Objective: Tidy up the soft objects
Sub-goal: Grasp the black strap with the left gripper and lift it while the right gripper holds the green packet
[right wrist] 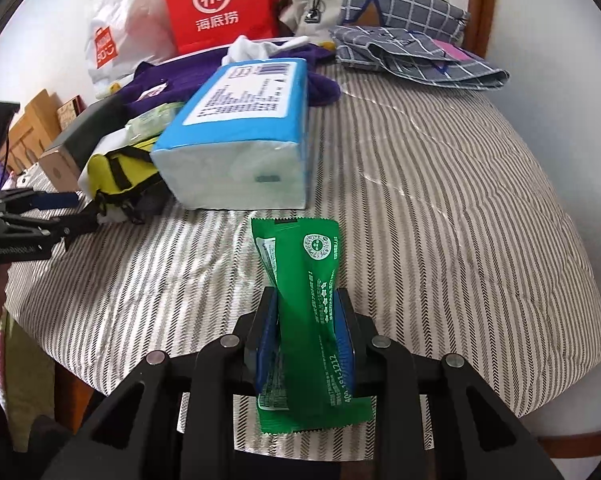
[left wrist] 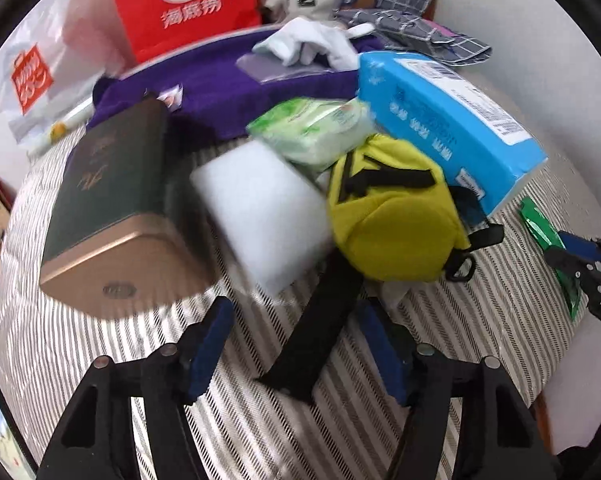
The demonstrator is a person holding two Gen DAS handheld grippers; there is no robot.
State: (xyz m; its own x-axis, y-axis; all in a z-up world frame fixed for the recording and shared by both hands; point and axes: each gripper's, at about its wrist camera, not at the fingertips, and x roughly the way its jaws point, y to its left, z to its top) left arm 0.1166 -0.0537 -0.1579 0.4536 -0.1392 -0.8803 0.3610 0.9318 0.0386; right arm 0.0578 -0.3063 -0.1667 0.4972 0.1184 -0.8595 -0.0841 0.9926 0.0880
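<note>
A yellow pouch [left wrist: 388, 220] with black straps lies on the striped bedcover [left wrist: 480, 320], between a white foam block [left wrist: 260, 208] and a blue tissue pack [left wrist: 440, 120]. Its loose black strap [left wrist: 308, 340] runs between the blue pads of my left gripper [left wrist: 296, 348]; the jaws stand apart, with a gap on the left side of the strap. My right gripper [right wrist: 306, 304] is shut on a green snack packet [right wrist: 308, 264], pinched at its middle just above the cover. The left gripper [right wrist: 72, 212] also shows at the left edge of the right wrist view.
A green pack of wipes [left wrist: 312, 128], a dark box with a gold end [left wrist: 112, 200], a purple towel [left wrist: 220, 88] and a white glove [left wrist: 312, 44] crowd the far left. Behind stand a red bag [right wrist: 216, 4] and plaid cloth [right wrist: 400, 40]. The bed's wooden edge [right wrist: 572, 434] is near right.
</note>
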